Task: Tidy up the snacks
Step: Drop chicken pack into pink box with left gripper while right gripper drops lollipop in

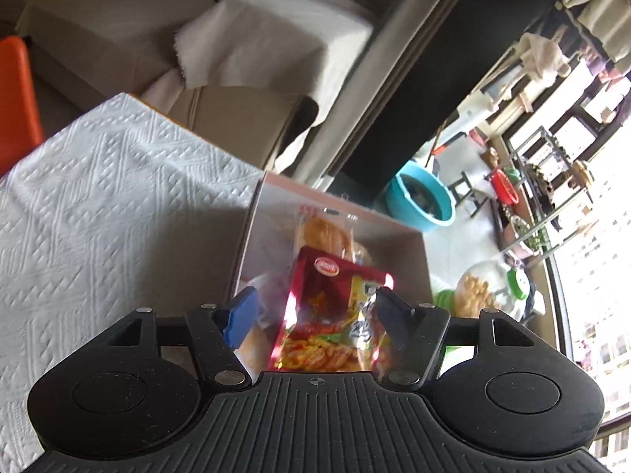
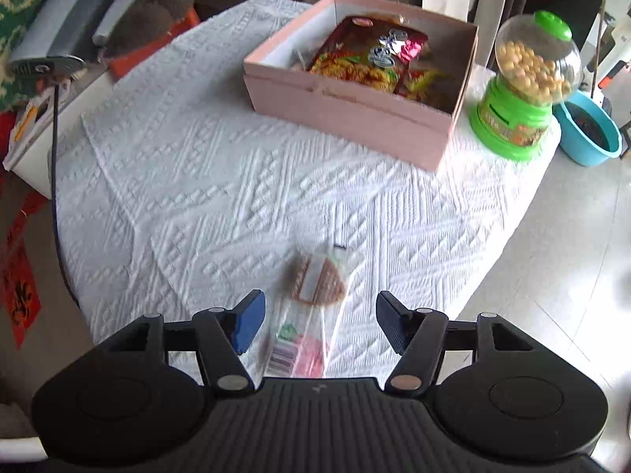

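Left wrist view: the left gripper (image 1: 315, 311) hangs over the pink box (image 1: 410, 272), which stands on the white embossed cloth (image 1: 118, 197) covering the desk. Its jaws stand wide apart. A red and yellow snack packet (image 1: 335, 315) lies between them inside the box, the blue pads (image 1: 242, 321) clear of its edges. A wrapped bread roll (image 1: 323, 232) lies deeper in the box, partly under the packet. A green candy dispenser (image 1: 481, 295) stands just beyond the box; a blue basin (image 1: 422, 201) sits on the floor behind.

Right wrist view: the right gripper (image 2: 319, 323) points down at a clear-wrapped biscuit packet (image 2: 311, 307), blurred, lying on the cloth (image 2: 197, 177) near the desk's front edge, well apart from the box (image 2: 355, 110). The jaws stand partly open on either side of it; neither pad presses on the wrapper. The red packet (image 2: 370, 59) rests in the box, and the dispenser (image 2: 524, 86) stands just beside its right corner.
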Available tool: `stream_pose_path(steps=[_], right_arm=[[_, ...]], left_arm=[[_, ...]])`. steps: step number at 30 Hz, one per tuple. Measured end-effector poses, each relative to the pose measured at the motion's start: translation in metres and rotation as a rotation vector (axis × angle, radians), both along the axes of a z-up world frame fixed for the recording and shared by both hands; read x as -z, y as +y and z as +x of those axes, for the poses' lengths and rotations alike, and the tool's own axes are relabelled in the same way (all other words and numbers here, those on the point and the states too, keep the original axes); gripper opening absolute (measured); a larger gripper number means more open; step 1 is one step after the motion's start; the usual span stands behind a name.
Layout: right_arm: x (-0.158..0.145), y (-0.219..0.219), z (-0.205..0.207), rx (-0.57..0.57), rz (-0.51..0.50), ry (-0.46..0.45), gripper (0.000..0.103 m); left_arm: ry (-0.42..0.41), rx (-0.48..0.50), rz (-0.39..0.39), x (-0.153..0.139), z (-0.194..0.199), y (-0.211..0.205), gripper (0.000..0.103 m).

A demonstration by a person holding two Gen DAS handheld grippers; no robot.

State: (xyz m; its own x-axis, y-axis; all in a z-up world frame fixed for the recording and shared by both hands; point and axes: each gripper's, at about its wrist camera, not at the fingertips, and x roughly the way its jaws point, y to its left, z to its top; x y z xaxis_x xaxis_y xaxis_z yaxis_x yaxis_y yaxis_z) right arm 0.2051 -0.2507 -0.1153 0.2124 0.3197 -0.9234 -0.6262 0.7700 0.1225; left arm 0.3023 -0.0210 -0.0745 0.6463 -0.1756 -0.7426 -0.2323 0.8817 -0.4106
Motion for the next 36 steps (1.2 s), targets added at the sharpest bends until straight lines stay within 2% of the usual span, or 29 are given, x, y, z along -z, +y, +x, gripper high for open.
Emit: stream_pose_path(steps=[4, 9, 11, 12, 13, 14, 15, 17, 19, 22, 24, 25, 27, 29, 31, 34, 36], right_arm=[[0.018, 0.001, -0.008, -0.004, -0.055, 0.002, 0.063], [0.031, 0.014, 0.007, 0.070, -0.030, -0.012, 0.062], [0.039, 0.023, 0.019, 0.079, -0.043, 0.030, 0.058], [0.040, 0.029, 0.020, 0.071, -0.060, 0.021, 0.055], [0.040, 0.036, 0.019, 0.045, -0.072, 0.001, 0.045], [0.040, 0.041, 0.016, 0.007, -0.093, -0.016, 0.044], [0.039, 0.045, 0.012, -0.017, -0.105, -0.031, 0.038], [0.036, 0.045, 0.009, -0.034, -0.097, -0.020, 0.037], [0.023, 0.038, 0.011, -0.011, -0.058, -0.006, 0.037], [-0.023, 0.024, 0.031, 0.059, 0.070, -0.032, 0.037], [-0.057, 0.023, 0.048, 0.089, 0.144, -0.099, 0.037], [-0.077, 0.024, 0.058, 0.103, 0.177, -0.148, 0.037], [-0.108, 0.029, 0.076, 0.129, 0.232, -0.240, 0.038], [-0.133, 0.039, 0.097, 0.149, 0.272, -0.329, 0.043], [-0.145, 0.052, 0.113, 0.148, 0.265, -0.357, 0.059], [-0.150, 0.060, 0.111, 0.111, 0.249, -0.369, 0.061], [-0.142, 0.056, 0.095, 0.092, 0.218, -0.354, 0.066]], left_arm=[[0.063, 0.017, 0.012, 0.021, -0.029, -0.001, 0.071], [0.151, -0.065, 0.011, 0.042, -0.071, -0.005, 0.067], [0.191, -0.091, 0.010, 0.045, -0.082, -0.005, 0.066], [0.205, -0.101, 0.016, 0.045, -0.087, -0.005, 0.064], [0.212, -0.113, 0.025, 0.045, -0.091, -0.003, 0.062], [0.213, -0.129, 0.031, 0.043, -0.095, -0.001, 0.062], [0.209, -0.143, 0.030, 0.041, -0.099, 0.001, 0.062], [0.194, -0.166, 0.015, 0.035, -0.108, 0.008, 0.059], [0.176, -0.183, 0.012, 0.027, -0.117, 0.013, 0.048], [0.128, -0.204, 0.095, 0.004, -0.129, 0.010, 0.045], [0.083, -0.196, 0.102, -0.014, -0.135, 0.008, 0.039], [0.064, -0.188, 0.100, -0.022, -0.136, 0.006, 0.030], [0.016, -0.159, 0.110, -0.039, -0.137, -0.001, 0.018], [-0.029, -0.126, 0.137, -0.054, -0.136, -0.010, 0.018], [-0.063, -0.086, 0.184, -0.065, -0.135, -0.020, 0.014], [-0.081, -0.066, 0.301, -0.076, -0.134, -0.039, 0.014], [-0.059, -0.063, 0.324, -0.078, -0.133, -0.046, 0.014]])
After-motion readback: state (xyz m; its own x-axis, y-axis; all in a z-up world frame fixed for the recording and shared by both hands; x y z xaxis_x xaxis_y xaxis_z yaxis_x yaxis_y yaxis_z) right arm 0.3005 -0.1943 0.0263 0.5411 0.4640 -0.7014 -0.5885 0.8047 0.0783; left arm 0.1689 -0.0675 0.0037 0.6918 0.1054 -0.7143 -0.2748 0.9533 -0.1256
